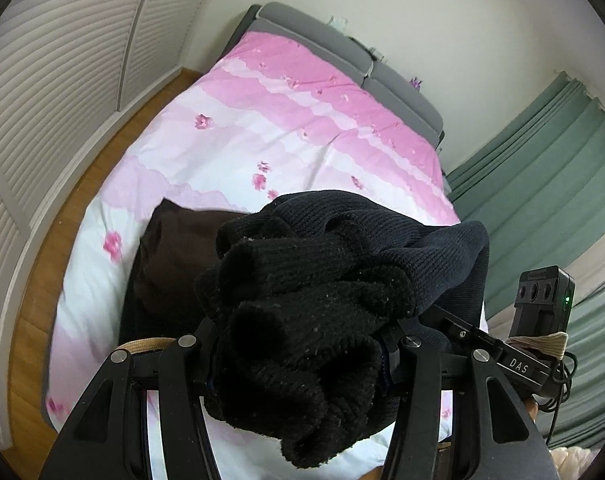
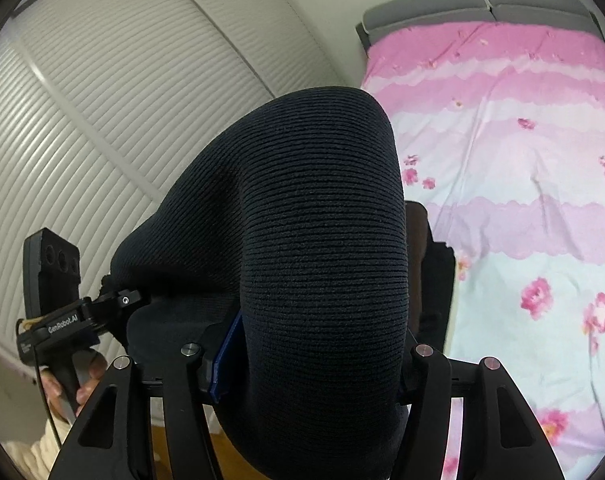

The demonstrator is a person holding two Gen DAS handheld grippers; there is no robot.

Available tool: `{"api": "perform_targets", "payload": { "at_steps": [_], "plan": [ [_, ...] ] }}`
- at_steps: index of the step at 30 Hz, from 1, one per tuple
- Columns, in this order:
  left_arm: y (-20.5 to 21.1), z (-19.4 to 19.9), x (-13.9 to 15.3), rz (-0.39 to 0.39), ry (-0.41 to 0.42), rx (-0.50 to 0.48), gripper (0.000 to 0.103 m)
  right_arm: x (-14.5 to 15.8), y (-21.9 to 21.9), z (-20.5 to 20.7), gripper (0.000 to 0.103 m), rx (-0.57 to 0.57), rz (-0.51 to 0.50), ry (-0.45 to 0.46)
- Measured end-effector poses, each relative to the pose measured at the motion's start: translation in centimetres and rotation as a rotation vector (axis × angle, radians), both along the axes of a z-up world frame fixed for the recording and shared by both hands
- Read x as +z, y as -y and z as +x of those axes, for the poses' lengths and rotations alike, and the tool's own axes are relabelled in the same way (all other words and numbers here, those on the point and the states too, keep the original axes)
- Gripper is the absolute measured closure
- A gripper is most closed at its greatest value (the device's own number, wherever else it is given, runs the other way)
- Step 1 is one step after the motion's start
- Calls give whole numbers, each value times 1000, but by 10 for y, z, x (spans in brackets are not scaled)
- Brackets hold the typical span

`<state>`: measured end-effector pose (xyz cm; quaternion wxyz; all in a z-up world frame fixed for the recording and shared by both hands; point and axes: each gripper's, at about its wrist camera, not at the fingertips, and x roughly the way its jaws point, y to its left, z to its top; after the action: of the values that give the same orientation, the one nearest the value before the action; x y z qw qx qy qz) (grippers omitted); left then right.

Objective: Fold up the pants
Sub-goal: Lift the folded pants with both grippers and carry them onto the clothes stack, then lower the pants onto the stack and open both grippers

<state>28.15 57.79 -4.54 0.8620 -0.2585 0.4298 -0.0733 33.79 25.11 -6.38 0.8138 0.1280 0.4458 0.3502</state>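
Note:
The pants (image 1: 402, 236) are dark navy ribbed knit with a black fuzzy lining (image 1: 302, 320). My left gripper (image 1: 302, 344) is shut on a bunched, lining-out part of them, held above the bed. My right gripper (image 2: 314, 364) is shut on a thick fold of the same pants (image 2: 314, 220), which bulges up and hides its fingertips. The right gripper also shows in the left wrist view (image 1: 518, 360) at the right, and the left gripper shows in the right wrist view (image 2: 114, 300) at the left. The pants hang between the two.
A bed with a pink and white flowered cover (image 1: 262, 120) lies below, with a grey headboard (image 1: 342, 44). A dark brown garment (image 1: 178, 248) lies on the cover. White louvred wardrobe doors (image 1: 62, 80), wooden floor (image 1: 34, 320) and green curtains (image 1: 542, 184) surround the bed.

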Motion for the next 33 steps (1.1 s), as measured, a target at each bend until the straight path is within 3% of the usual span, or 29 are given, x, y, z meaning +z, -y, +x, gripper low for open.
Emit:
{"api": "perform_targets", "payload": {
  "at_steps": [5, 9, 14, 20, 24, 27, 33],
  "plan": [
    [-32, 63, -35, -44, -100, -32, 49, -21, -28, 62, 44, -28, -27, -66],
    [-47, 100, -68, -46, -165, -50, 49, -46, -40, 90, 44, -39, -53, -128],
    [-55, 121, -107, -34, -247, -59, 47, -81, -57, 117, 44, -78, -81, -209],
    [-61, 122, -144, 27, -323, -63, 42, -112, -60, 114, 43, -88, -110, -286],
    [-61, 119, -155, 65, -320, -63, 27, -128, -66, 128, 40, -77, -126, -274],
    [-62, 116, -167, 63, -331, -57, 15, -124, -67, 130, 39, -84, -132, -264],
    [-64, 109, -182, 54, -326, -32, 1, -147, -55, 122, 35, -124, -99, -299]
  ]
}}
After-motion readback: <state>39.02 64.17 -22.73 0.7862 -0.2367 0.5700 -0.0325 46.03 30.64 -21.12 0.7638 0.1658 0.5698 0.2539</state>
